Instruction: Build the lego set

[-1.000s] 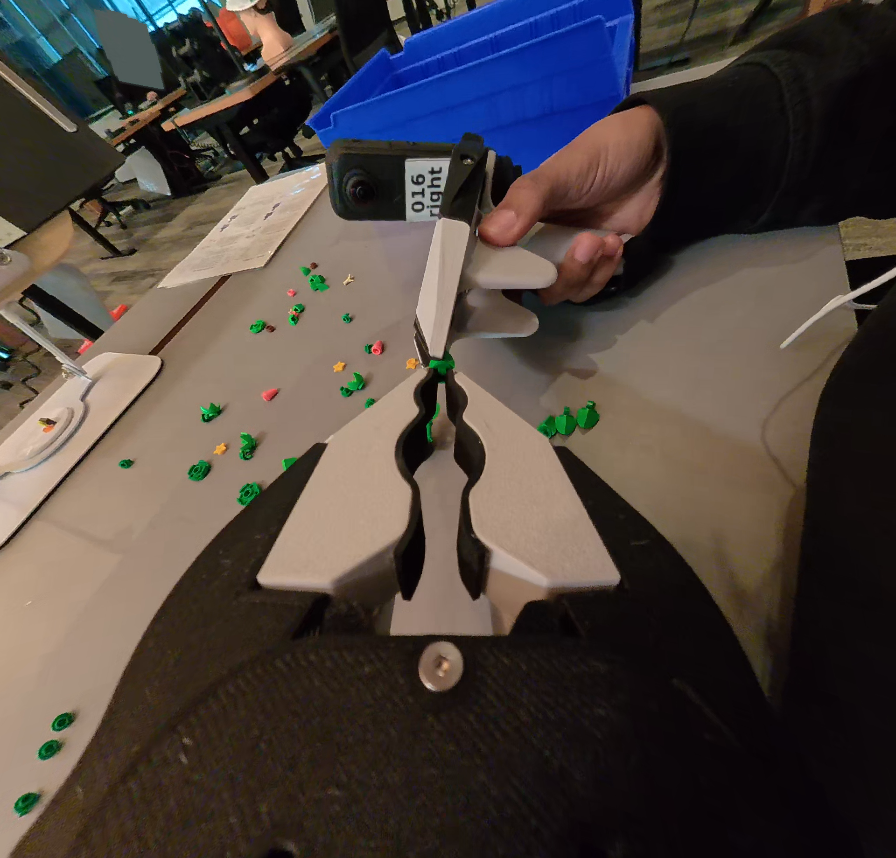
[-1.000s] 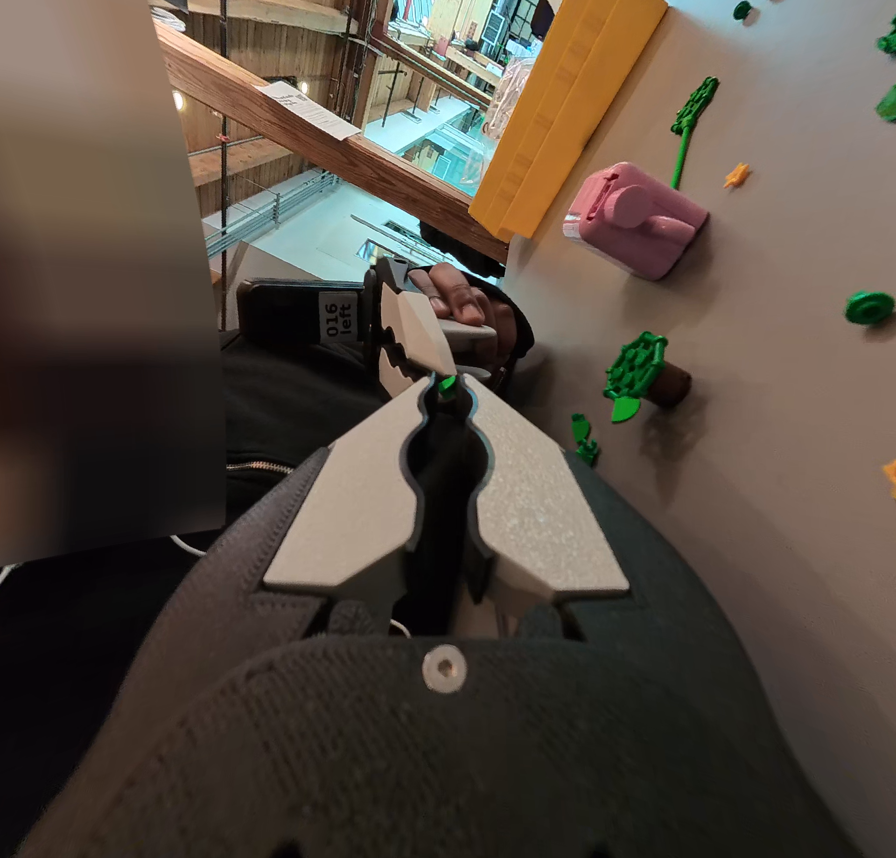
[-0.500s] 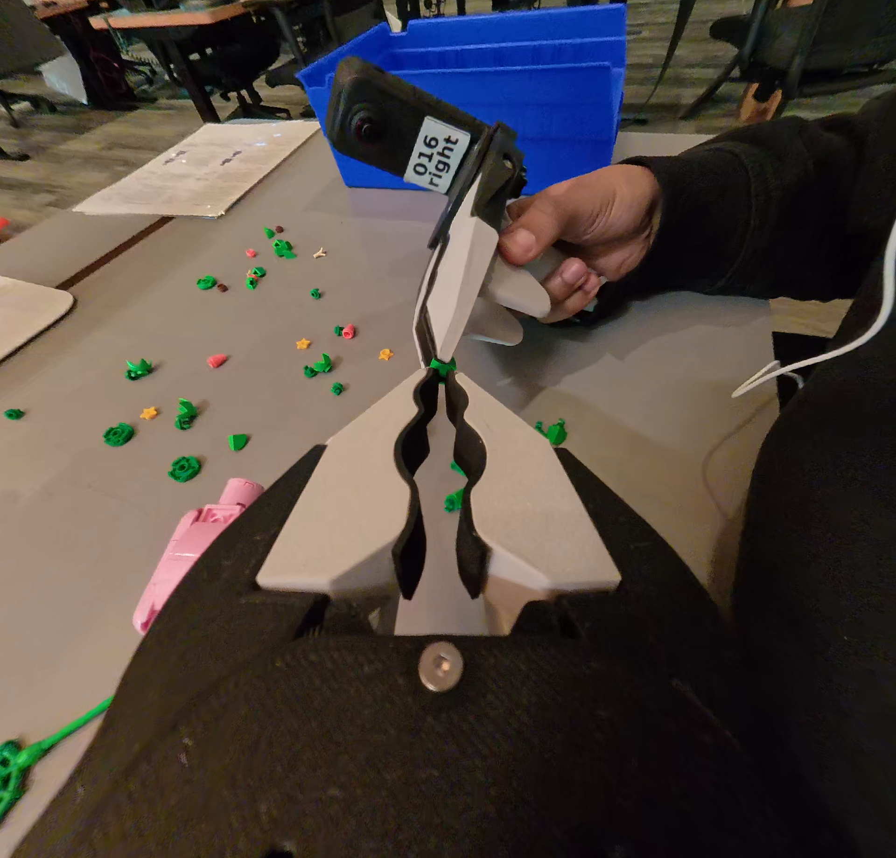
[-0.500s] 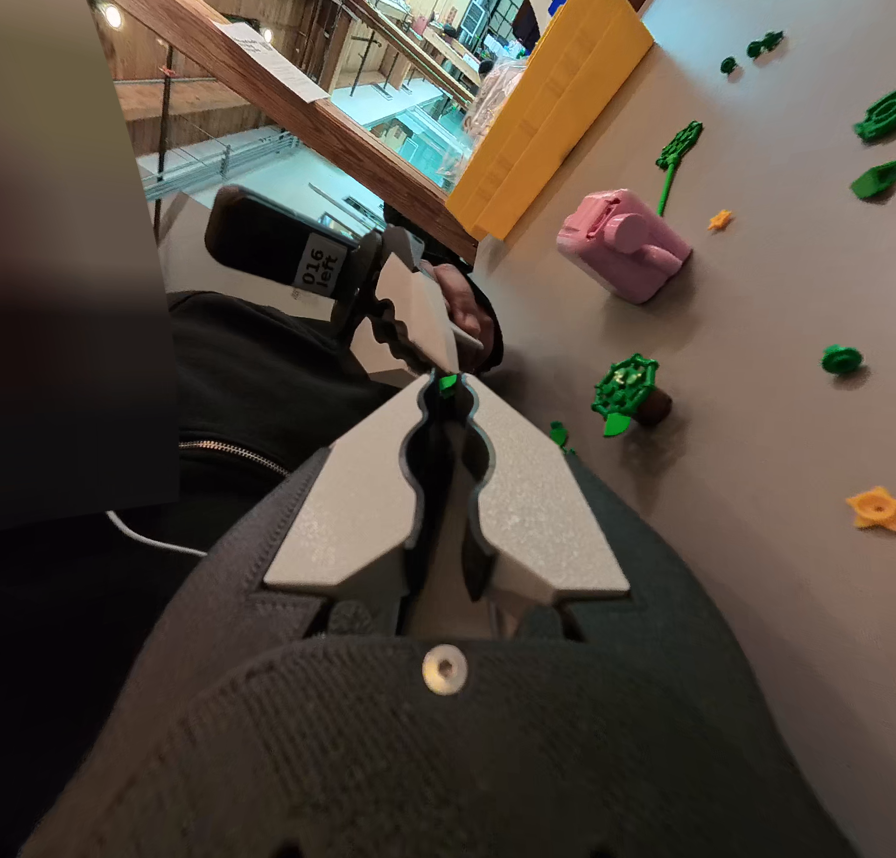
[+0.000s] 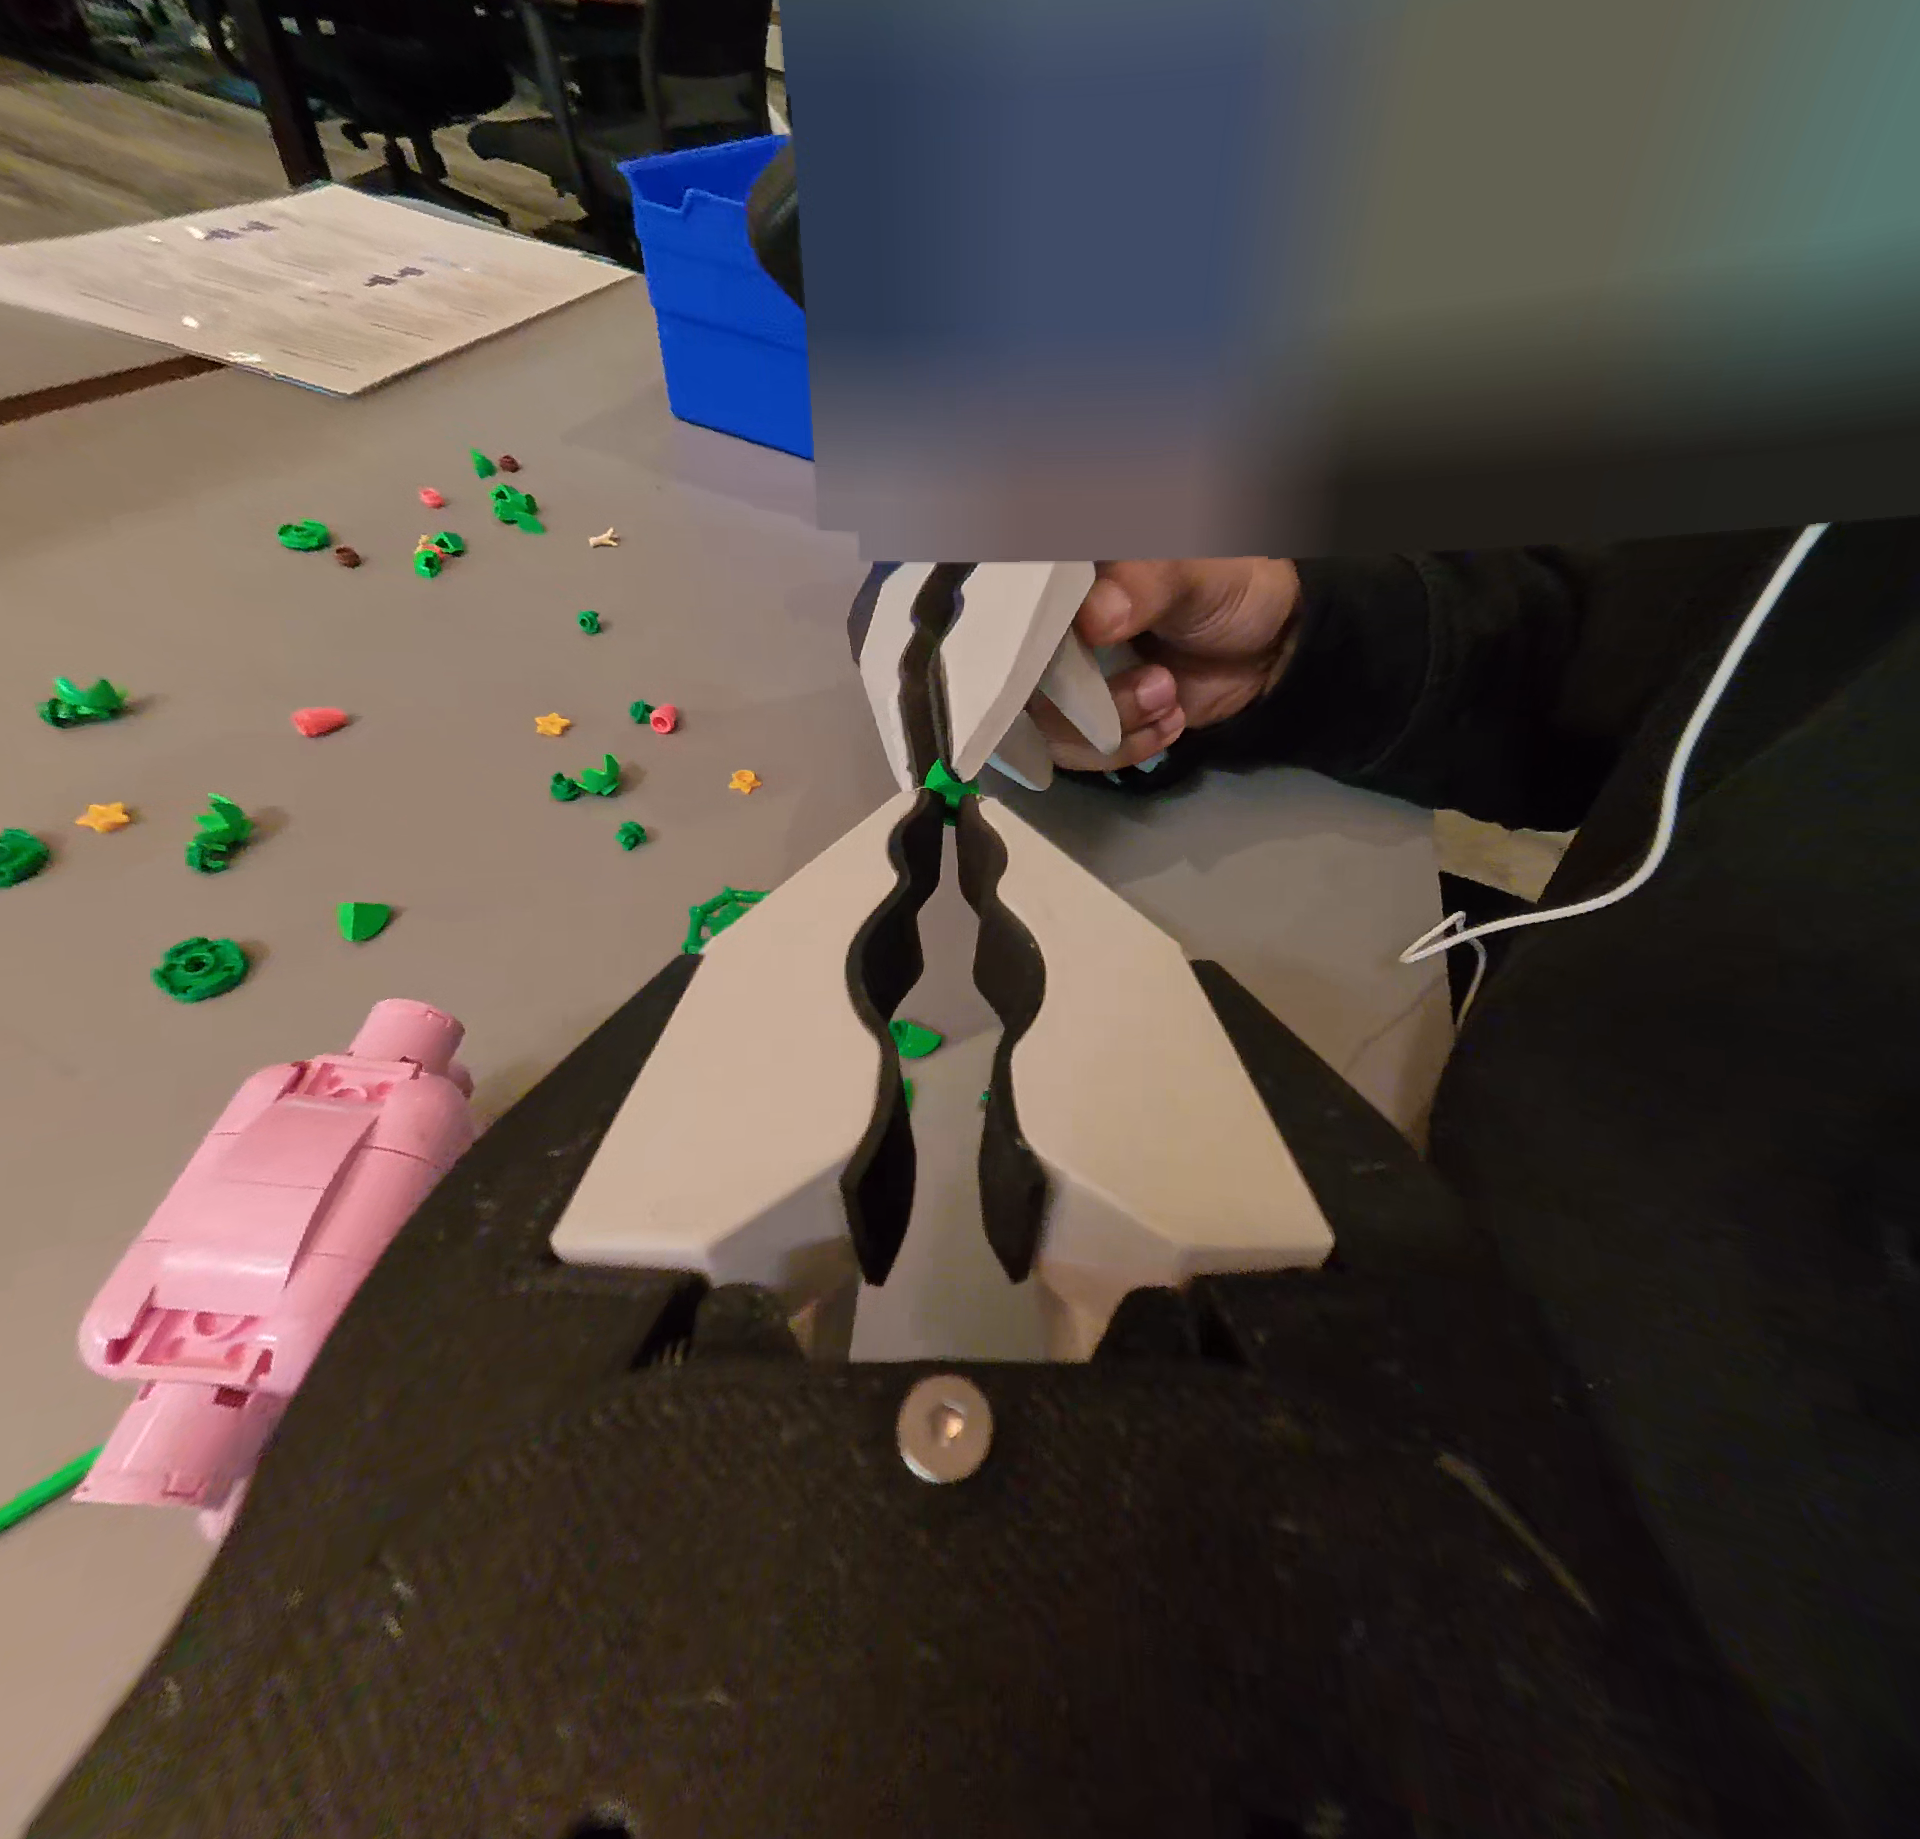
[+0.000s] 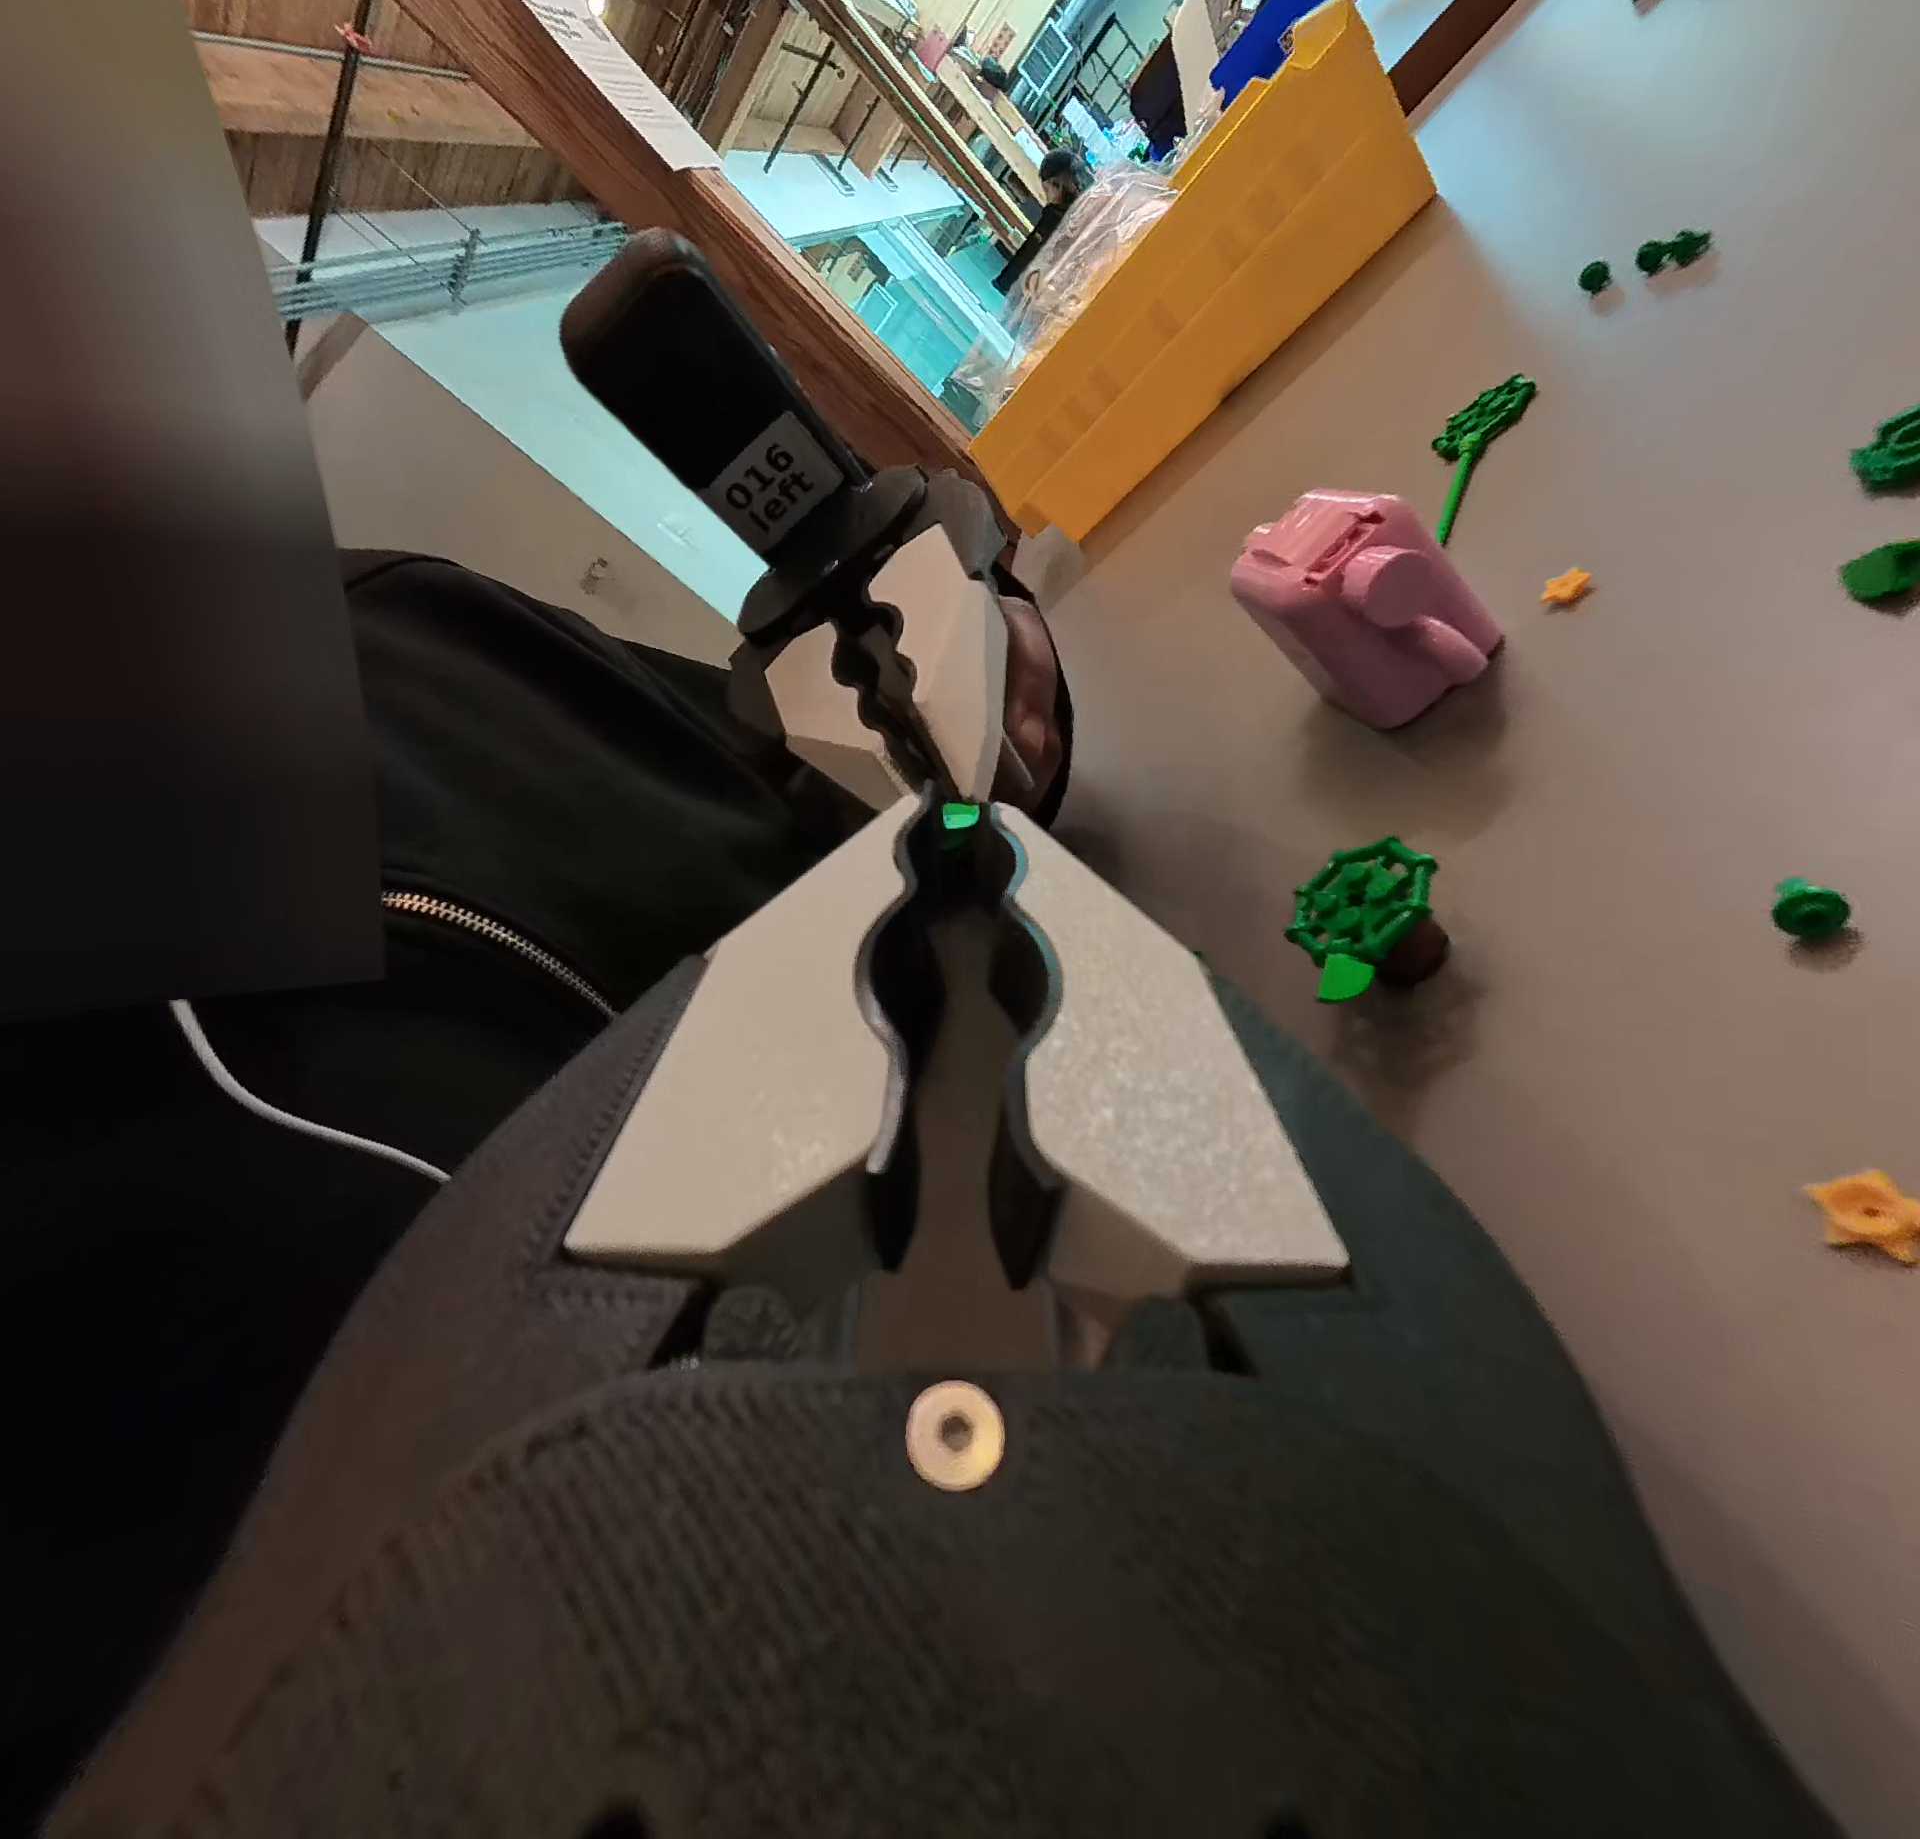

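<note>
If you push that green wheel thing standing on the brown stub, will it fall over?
Probably. The green wheel looks far wider than the brown stub under it, so it seems top-heavy and a sideways nudge would likely tip it. Being round, it might then roll a little on the smooth table. It looks like stiff plastic, so it shouldn't bend.

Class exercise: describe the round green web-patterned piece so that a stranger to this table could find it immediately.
Start at the yellow bin on the grey table, then move nearer to the pink block. Just this side of it stands the green web-patterned disc on a brown stub, with a leaf below; other green pieces lie flat and loose.
</note>
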Demonstrator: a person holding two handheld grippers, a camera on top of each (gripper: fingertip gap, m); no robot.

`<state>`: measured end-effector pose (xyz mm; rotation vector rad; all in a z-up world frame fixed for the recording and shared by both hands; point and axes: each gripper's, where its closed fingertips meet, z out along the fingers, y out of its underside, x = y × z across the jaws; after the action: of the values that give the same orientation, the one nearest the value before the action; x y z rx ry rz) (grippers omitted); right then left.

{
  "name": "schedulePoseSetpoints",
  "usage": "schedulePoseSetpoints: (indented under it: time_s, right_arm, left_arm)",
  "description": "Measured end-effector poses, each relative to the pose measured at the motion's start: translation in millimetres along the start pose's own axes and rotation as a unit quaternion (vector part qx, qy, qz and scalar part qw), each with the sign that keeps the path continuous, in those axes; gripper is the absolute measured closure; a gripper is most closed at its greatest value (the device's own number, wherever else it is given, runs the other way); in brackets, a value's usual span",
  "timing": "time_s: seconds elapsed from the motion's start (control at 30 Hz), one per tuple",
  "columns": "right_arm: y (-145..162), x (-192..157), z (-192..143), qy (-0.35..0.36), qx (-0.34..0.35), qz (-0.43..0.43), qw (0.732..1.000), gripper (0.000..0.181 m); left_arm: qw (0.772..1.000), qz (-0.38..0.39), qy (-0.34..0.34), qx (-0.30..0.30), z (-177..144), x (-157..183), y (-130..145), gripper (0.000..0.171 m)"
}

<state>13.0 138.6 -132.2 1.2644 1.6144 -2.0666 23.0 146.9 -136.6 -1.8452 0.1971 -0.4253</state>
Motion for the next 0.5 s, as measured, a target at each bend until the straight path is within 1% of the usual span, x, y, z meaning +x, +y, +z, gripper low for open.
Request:
schedulePoseSetpoints:
  time_s: [0.2, 0.33, 0.37, 0.47, 0.5]
  right_arm:
    - [-1, -2, 1, 0.032, -0.013, -0.079, 0.996, 0.176]
    - [-2, -4, 1, 0.035, -0.01, -0.098, 0.995, 0.176]
    - [-6, -3, 2, 0.032, 0.004, -0.083, 0.996, 0.176]
    - [-15, -3, 3, -0.025, 0.052, 0.027, 0.998, 0.174]
    - [-16, -3, 2, -0.035, 0.056, 0.04, 0.997, 0.168]
  left_arm:
    - [0.998, -0.055, 0.034, 0.015, -1, 1, -2, 0.171]
    - [0.995, -0.081, 0.054, 0.025, -3, 3, -5, 0.171]
    - [0.995, -0.077, 0.049, 0.029, -3, 1, -6, 0.171]
    - [0.999, -0.017, 0.011, 0.032, -5, -5, -11, 0.171]
    - [1.0, 0.008, -0.003, 0.027, -5, -4, -10, 0.171]
